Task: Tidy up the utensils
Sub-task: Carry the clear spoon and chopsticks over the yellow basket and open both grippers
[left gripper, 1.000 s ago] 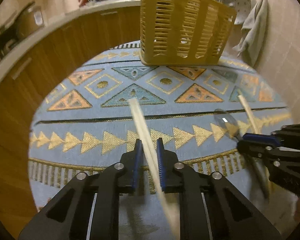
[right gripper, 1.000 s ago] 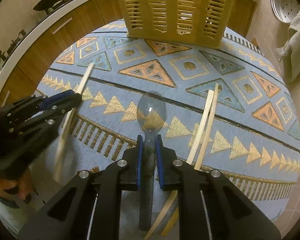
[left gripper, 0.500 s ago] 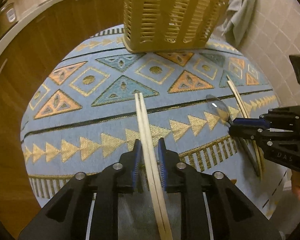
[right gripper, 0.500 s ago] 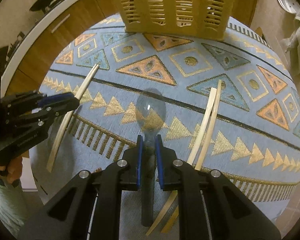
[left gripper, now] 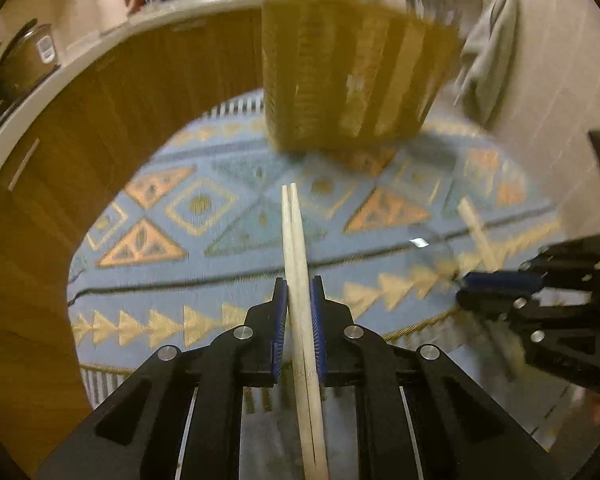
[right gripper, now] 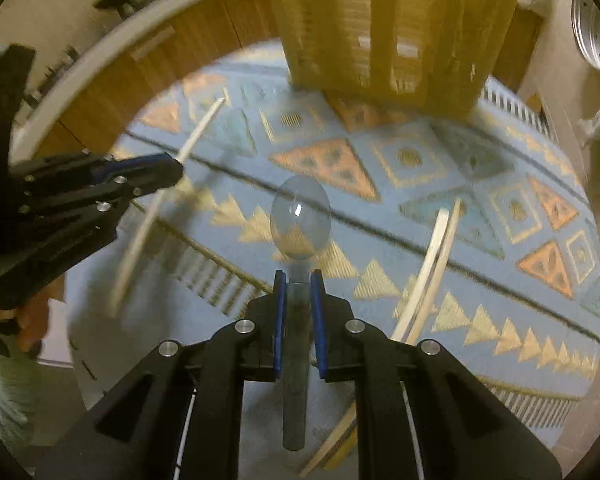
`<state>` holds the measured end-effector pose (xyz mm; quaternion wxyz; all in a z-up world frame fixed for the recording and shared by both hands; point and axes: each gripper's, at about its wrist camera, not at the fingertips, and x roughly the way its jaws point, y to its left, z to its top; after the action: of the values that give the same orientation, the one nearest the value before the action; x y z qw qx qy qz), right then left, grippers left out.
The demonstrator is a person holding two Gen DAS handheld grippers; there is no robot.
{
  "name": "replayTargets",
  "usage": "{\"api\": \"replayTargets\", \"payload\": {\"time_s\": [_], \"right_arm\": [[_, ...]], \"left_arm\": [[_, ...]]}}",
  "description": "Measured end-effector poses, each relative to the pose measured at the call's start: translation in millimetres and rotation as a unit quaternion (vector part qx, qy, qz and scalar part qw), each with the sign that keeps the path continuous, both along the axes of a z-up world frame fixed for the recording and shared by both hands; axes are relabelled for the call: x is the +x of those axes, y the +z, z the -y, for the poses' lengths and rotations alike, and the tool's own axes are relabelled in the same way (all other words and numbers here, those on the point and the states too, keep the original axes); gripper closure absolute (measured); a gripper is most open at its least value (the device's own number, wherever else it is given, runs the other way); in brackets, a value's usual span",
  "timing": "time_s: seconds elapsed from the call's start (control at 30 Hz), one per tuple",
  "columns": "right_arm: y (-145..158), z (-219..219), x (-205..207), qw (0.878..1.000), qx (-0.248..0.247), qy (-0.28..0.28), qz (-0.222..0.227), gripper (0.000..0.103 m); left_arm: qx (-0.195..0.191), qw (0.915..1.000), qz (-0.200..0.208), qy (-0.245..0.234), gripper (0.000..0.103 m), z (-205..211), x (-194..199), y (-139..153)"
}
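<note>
Since half second ago left gripper [left gripper: 299, 300] jaws just closing, chopstick pair [left gripper: 294, 240] now clamped and raised off mat [left gripper: 160, 280]. Right gripper [right gripper: 299, 292] clenched on clear spoon [right gripper: 300, 216], bowl forward over mat. Second chopstick pair [right gripper: 436, 264] lies on mat at right. Yellow basket [left gripper: 352, 76] stands at mat's far edge, blurred, contents unclear.

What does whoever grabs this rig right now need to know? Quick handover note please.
Left gripper: jaws have just been closing, now shut on a chopstick pair.
Right gripper: shut on the clear spoon by its handle.
A second chopstick pair lies on the patterned mat, right of the spoon.
Yellow slotted basket stands at the mat's far edge.
Done: both pickups gripped.
Left: both into the basket, then the second pair.
</note>
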<state>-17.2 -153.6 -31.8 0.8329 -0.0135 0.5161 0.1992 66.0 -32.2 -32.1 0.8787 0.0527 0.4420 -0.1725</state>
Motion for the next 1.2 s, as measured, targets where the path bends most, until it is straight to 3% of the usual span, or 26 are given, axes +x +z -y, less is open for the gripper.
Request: {"api": "replayTargets", "payload": {"time_s": [0.1, 0.27, 0.47, 0.67, 0.8, 0.93, 1.03, 1.2], "right_arm": [[25.3, 7.3, -5.9, 0.998, 0.035, 0.003, 0.047, 0.093], [69.9, 19.3, -14.0, 0.988, 0.071, -0.002, 0.137, 0.093], [116.1, 35.2, -17.2, 0.965, 0.096, -0.017, 0.244, 0.093], [147.9, 58.8, -6.6, 0.942, 0.123, -0.043, 0.310, 0.093], [167.7, 75.7, 9.8, 0.923, 0.140, -0.065, 0.352, 0.093], [181.9, 92.5, 32.3, 0.907, 0.144, -0.089, 0.385, 0.093], [186.3, 98.3, 54.2, 0.897, 0.127, -0.106, 0.410, 0.093], [189.8, 99.4, 77.3, 0.880, 0.094, -0.117, 0.451, 0.093]], "left_arm": [[-0.041, 0.9976, 0.056, 0.004, 0.093, -3.0, -10.6, 26.5], [-0.105, 0.9839, 0.144, 0.005, 0.093, 1.1, -20.5, 73.1], [-0.147, 0.9578, 0.246, 0.014, 0.093, 8.6, -26.8, 118.1], [-0.180, 0.9290, 0.322, 0.028, 0.093, 20.4, -20.2, 152.2], [-0.209, 0.9101, 0.357, 0.031, 0.093, 22.8, -5.3, 169.3], [-0.234, 0.8973, 0.373, 0.032, 0.093, 28.1, 15.0, 177.9], [-0.234, 0.8902, 0.389, 0.034, 0.093, 40.8, 31.4, 178.5], [-0.238, 0.8872, 0.393, 0.043, 0.093, 61.3, 63.6, 171.6]]}}
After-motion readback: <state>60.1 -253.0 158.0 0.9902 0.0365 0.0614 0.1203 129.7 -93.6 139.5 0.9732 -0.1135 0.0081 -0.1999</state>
